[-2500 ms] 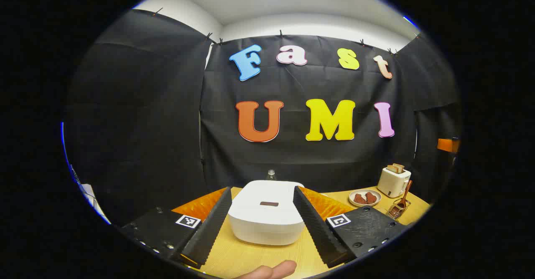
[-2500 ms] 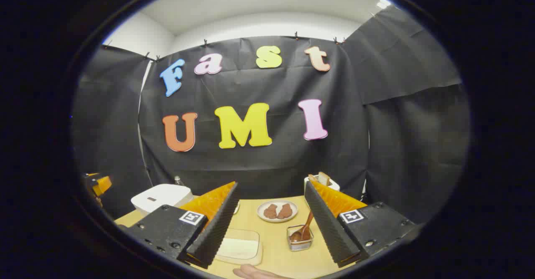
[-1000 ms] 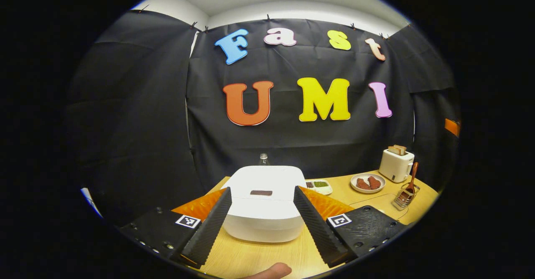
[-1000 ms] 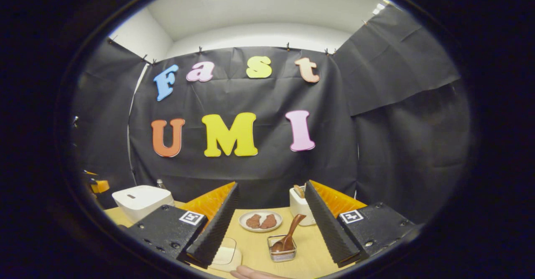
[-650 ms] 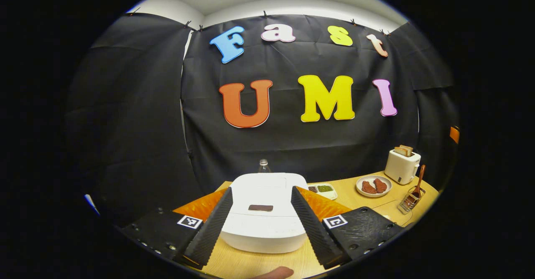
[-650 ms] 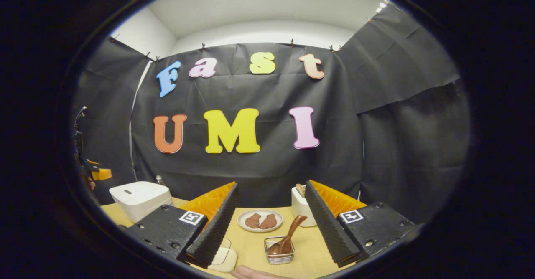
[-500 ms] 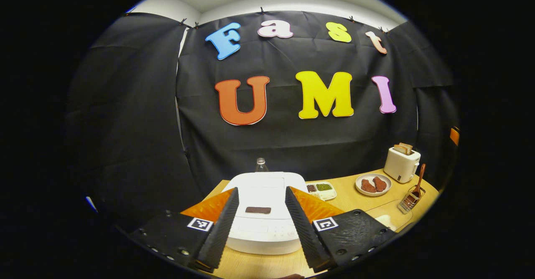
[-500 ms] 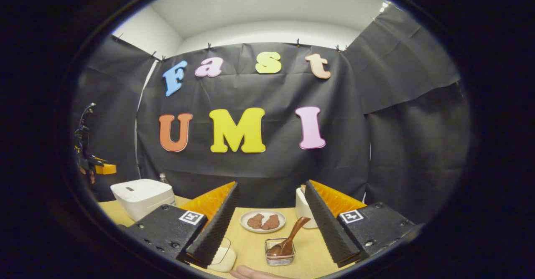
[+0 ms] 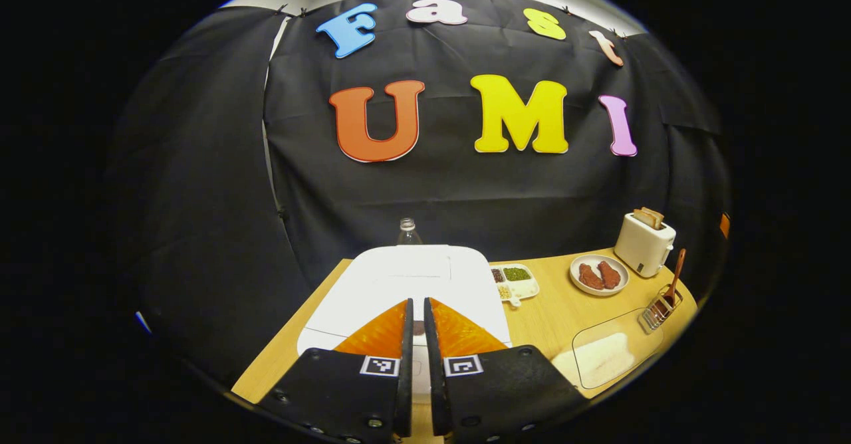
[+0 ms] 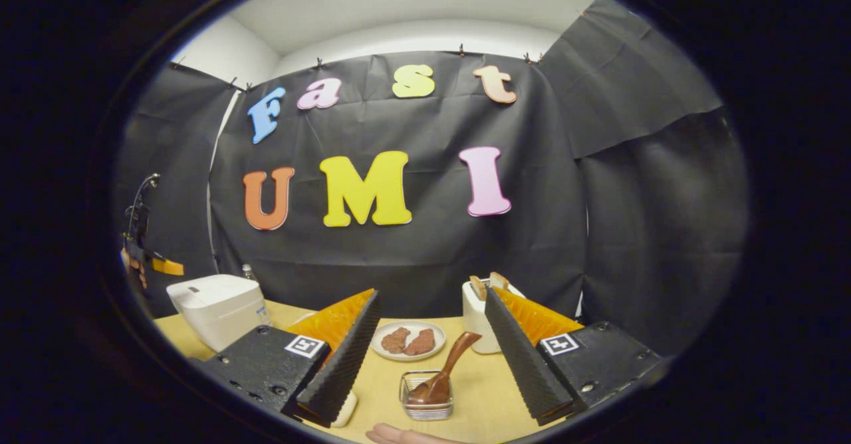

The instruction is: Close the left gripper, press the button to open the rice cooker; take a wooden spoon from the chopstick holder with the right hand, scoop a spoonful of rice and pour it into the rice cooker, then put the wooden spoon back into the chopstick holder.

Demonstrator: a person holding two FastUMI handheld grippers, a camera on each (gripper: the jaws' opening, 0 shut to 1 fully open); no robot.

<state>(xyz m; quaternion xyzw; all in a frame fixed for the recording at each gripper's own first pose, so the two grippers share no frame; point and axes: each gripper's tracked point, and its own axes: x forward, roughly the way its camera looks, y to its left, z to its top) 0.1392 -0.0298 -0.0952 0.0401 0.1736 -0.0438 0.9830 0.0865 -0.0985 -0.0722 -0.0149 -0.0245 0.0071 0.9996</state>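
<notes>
The white rice cooker (image 9: 399, 278) stands with its lid down, straight under and ahead of my left gripper (image 9: 416, 302), which is shut with nothing between its fingers. A dark button (image 9: 417, 328) peeks through the slit between them. The wooden spoon (image 10: 444, 372) leans in the wire chopstick holder (image 10: 425, 401), just ahead of my right gripper (image 10: 431, 294), which is open and holds nothing. The rice box (image 9: 608, 354), with a clear lid, lies at the table's front right. The spoon (image 9: 673, 283) is also seen far right in the left gripper view, and the cooker (image 10: 216, 306) at the left in the right gripper view.
A toaster (image 9: 643, 243) with bread, a plate of brown meat (image 9: 598, 275) and a divided dish of beans (image 9: 513, 283) stand behind on the wooden table (image 9: 558, 311). A bottle (image 9: 407, 230) is behind the cooker. A thumb (image 10: 399, 436) shows at the bottom edge.
My left gripper has shut and moved up and forward over the cooker's lid. My right gripper stayed open and drifted slightly toward the holder.
</notes>
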